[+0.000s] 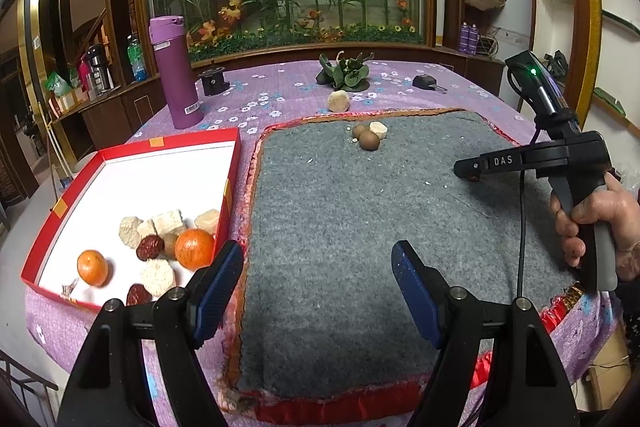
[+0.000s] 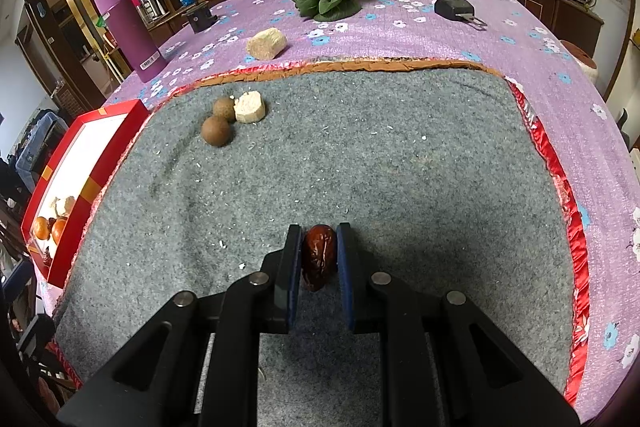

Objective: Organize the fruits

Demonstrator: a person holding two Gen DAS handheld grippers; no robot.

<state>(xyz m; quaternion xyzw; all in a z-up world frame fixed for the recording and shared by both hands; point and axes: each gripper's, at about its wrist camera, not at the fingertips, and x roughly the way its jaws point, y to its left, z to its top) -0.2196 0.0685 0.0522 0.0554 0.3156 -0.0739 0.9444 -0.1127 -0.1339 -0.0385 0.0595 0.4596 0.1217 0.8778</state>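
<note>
Over the mat (image 2: 360, 167), the right gripper (image 2: 319, 259) pinches a date (image 2: 319, 257); the left gripper (image 1: 318, 291) gapes empty. Carry it level toward the box (image 2: 86, 163) at nine o'clock, keeping the squeeze gentle.

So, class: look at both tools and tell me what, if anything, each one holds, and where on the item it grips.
The right tool pinches a red date across its two long sides. The left tool is open and holds nothing.
</note>
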